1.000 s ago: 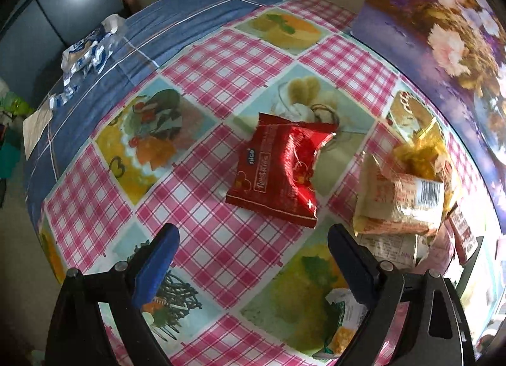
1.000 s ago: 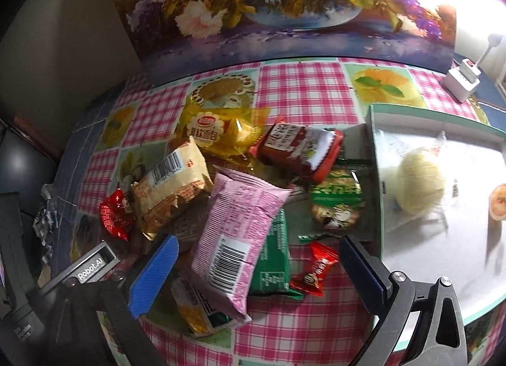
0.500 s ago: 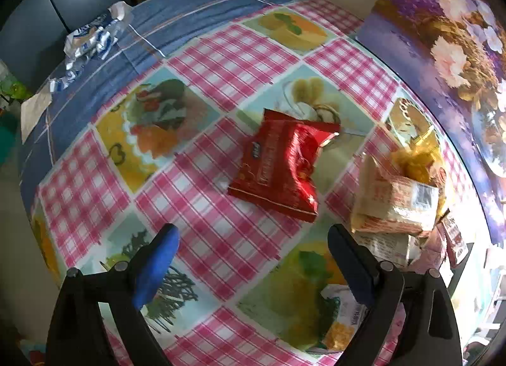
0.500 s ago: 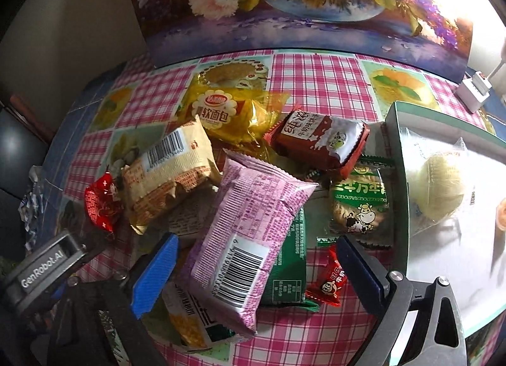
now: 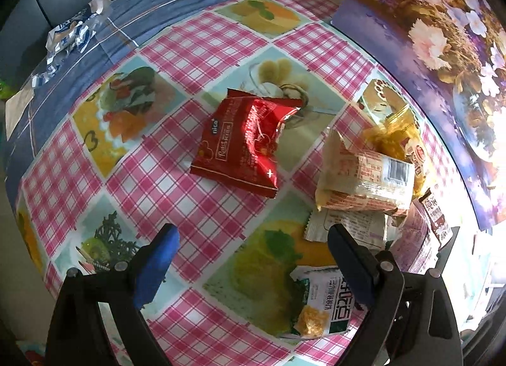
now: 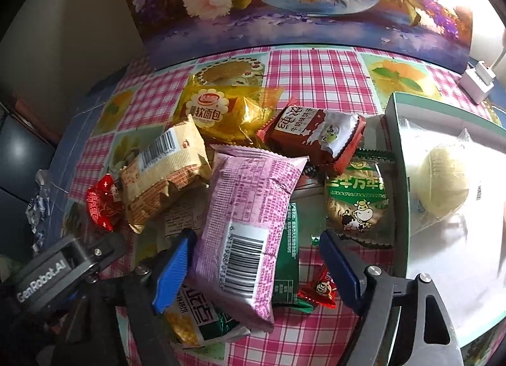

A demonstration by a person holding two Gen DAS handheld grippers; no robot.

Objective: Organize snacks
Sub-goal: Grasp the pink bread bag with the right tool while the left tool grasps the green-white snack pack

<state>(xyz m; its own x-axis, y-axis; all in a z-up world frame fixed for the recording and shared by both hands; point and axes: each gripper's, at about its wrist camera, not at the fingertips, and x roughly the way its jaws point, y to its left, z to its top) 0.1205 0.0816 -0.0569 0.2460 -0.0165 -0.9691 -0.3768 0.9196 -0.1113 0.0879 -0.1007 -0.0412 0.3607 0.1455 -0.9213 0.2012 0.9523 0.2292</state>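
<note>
Several snack packets lie heaped on the checked tablecloth. My right gripper (image 6: 256, 268) points down over a pink packet (image 6: 249, 217). Its jaws are closing with that packet between them; the left pad meets the packet's edge, and the right pad (image 6: 338, 264) is still clear of it, over a dark green packet (image 6: 287, 255). To the right, a white tray (image 6: 392, 144) holds a wrapped pale bun (image 6: 442, 185). My left gripper (image 5: 253, 258) hangs open and empty above the cloth, short of a red packet (image 5: 246, 141) lying alone.
A flower painting (image 6: 300, 2) stands along the table's back. A white plug (image 6: 477, 78) sits behind the tray. A crumpled blue-white wrapper (image 5: 69, 34) lies near the far left edge. A beige packet (image 5: 363, 176) and a green-white one (image 5: 325, 302) lie beside my left gripper.
The right gripper's fingers have drawn in around the pink packet, and the pile looks nearer. The left gripper's view has tilted slightly; the red packet has stayed put.
</note>
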